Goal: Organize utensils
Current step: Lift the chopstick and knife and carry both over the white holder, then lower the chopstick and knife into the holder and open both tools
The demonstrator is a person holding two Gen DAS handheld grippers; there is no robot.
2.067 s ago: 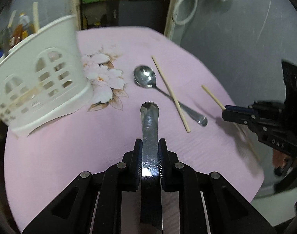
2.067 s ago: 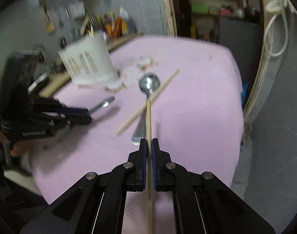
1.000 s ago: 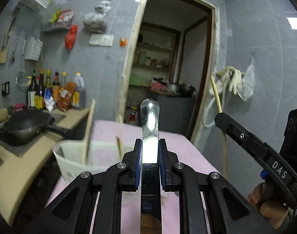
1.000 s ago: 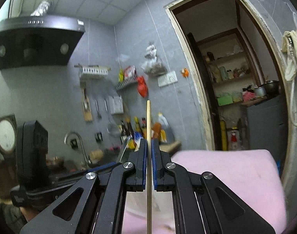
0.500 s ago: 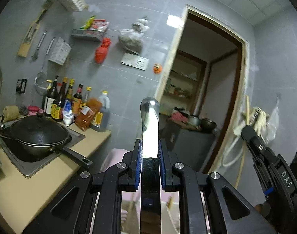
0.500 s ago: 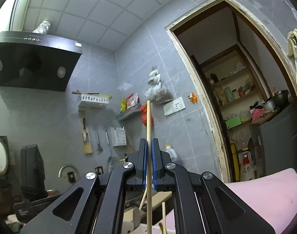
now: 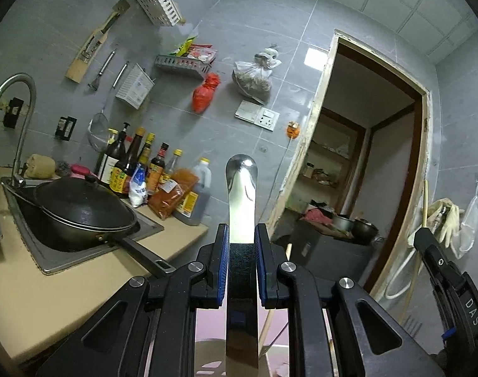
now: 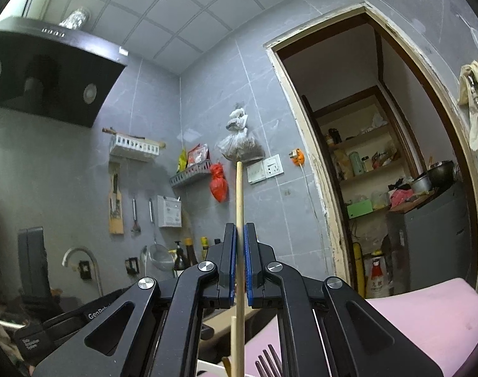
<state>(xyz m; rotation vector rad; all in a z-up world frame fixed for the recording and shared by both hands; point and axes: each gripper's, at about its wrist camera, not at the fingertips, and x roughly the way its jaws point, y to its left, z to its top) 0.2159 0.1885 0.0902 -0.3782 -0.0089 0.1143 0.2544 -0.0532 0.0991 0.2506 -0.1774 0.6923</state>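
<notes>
In the left wrist view my left gripper [image 7: 241, 229] is shut on a flat steel utensil [image 7: 242, 185]. Its rounded handle end sticks out past the pads, and its other end is hidden. In the right wrist view my right gripper [image 8: 240, 229] is shut on a wooden chopstick [image 8: 239, 194]. Below the grippers, at the bottom edges, the white holder's rim [image 8: 207, 369] shows, with a chopstick [image 8: 233, 330] and dark fork tines [image 8: 267, 361] standing in it. The right gripper [image 7: 422, 235] appears at the right in the left wrist view, its chopstick [image 7: 424, 201] upright.
A black wok [image 7: 82, 210] sits on the counter [image 7: 50, 298] at the left, with sauce bottles [image 7: 144, 169] behind it and a faucet [image 7: 19, 119]. The pink table [image 8: 427, 314] is low on the right. A doorway [image 7: 364, 172] opens ahead, and a range hood [image 8: 44, 72] hangs upper left.
Both views have swung from the table up to the wall and doorway. The white holder has dropped from ahead of the grippers to the bottom edge. Both grips are unchanged.
</notes>
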